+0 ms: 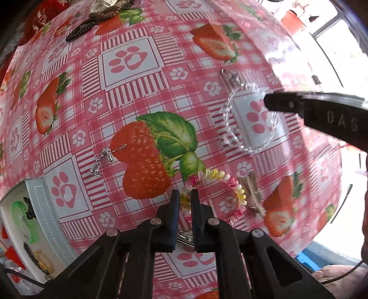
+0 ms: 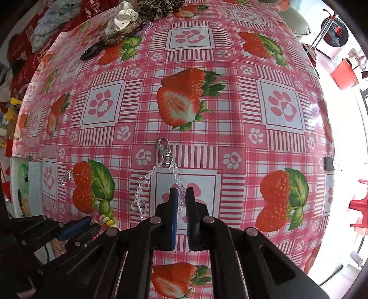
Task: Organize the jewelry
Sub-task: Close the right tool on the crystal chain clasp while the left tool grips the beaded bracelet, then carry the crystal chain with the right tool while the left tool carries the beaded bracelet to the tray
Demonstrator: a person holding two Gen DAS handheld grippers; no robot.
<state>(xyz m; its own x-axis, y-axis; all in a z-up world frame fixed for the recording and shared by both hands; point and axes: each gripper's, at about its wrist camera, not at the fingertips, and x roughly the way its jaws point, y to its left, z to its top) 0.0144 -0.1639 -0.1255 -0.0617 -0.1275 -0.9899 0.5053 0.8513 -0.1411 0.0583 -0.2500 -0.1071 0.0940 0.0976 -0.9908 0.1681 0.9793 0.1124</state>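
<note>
My left gripper (image 1: 185, 194) is shut on a pastel spiral coil bracelet (image 1: 230, 184) that lies on the strawberry tablecloth. My right gripper (image 2: 181, 192) is shut on a clear bead chain (image 2: 141, 191) with a silver clasp (image 2: 163, 149). That chain (image 1: 230, 110) also shows in the left wrist view, with the right gripper's finger (image 1: 299, 105) over it. A small silver chain (image 1: 103, 161) lies left of the raspberry print; it also shows in the right wrist view (image 2: 64, 177). A white jewelry box (image 1: 34, 218) sits at the lower left.
A wooden clip (image 1: 253, 193) lies beside the coil bracelet. A black hair tie (image 2: 92, 51), a white scrunchie (image 2: 122, 20) and a leopard scrunchie (image 2: 158, 8) lie at the far edge. The table's right edge (image 2: 331, 147) borders a bright floor with red chairs.
</note>
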